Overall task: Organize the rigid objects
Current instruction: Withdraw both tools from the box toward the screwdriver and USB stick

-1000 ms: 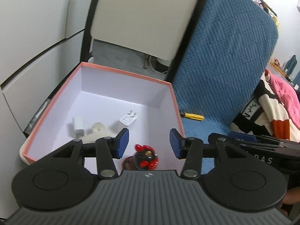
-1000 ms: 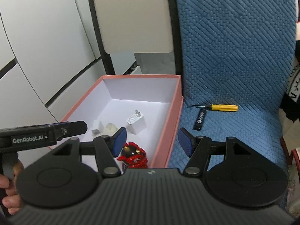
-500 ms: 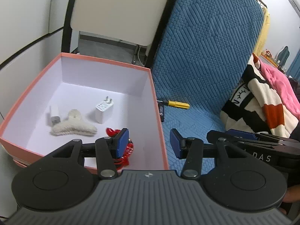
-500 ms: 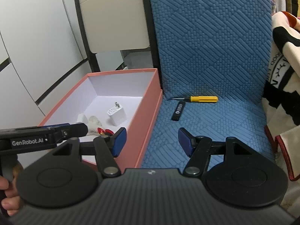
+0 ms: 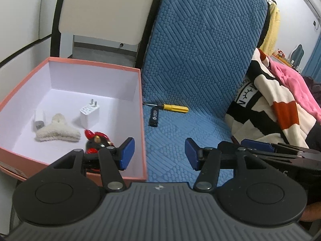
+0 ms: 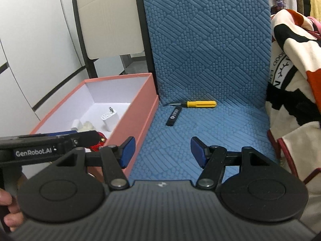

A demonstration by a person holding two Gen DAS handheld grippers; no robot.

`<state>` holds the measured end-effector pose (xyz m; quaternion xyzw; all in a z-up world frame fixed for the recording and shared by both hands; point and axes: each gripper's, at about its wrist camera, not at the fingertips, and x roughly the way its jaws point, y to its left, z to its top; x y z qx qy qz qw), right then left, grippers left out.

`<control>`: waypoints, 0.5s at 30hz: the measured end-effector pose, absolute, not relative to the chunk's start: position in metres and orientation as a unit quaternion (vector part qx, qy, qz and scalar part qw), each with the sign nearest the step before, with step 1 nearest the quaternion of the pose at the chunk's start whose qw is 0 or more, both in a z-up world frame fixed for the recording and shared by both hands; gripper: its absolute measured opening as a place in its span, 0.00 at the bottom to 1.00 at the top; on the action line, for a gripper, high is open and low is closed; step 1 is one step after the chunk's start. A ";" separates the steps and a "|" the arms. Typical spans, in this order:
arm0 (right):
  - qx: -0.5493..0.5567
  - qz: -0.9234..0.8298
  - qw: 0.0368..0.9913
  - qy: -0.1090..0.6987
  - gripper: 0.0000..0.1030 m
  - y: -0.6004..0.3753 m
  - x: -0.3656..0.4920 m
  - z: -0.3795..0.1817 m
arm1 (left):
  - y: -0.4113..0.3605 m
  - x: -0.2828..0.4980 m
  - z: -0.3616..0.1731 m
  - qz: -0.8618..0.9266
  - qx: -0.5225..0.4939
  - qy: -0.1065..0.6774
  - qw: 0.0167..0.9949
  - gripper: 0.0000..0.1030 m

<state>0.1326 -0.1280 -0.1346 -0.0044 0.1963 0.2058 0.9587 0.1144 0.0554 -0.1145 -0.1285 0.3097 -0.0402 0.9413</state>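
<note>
A pink box (image 5: 142,120) (image 6: 140,108) with a white inside stands on the left of a blue quilted seat. In it lie a white charger (image 5: 89,113) (image 6: 109,118), a fluffy white hair clip (image 5: 57,130), a small white plug (image 5: 39,118) and a red-and-black figurine (image 5: 96,142). A yellow screwdriver (image 5: 174,107) (image 6: 200,103) and a black stick (image 5: 154,116) (image 6: 174,116) lie on the seat by the backrest. My left gripper (image 5: 158,155) is open and empty over the box's right wall. My right gripper (image 6: 162,150) is open and empty above the seat.
The blue backrest (image 5: 200,50) rises behind the seat. A striped blanket (image 5: 270,104) (image 6: 291,80) and pink fabric (image 5: 291,80) lie on the right. A beige chair back (image 5: 104,10) and white cabinet panels (image 6: 30,30) stand on the left.
Both grippers have swung right, away from the box toward the seat. The red figurine lies in the box, left of my left gripper. Both jaws stayed open.
</note>
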 end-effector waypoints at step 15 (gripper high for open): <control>-0.015 0.182 0.967 0.179 0.62 -0.174 0.129 -0.163 | -0.001 0.126 -0.141 -0.033 -0.124 0.319 0.939 0.60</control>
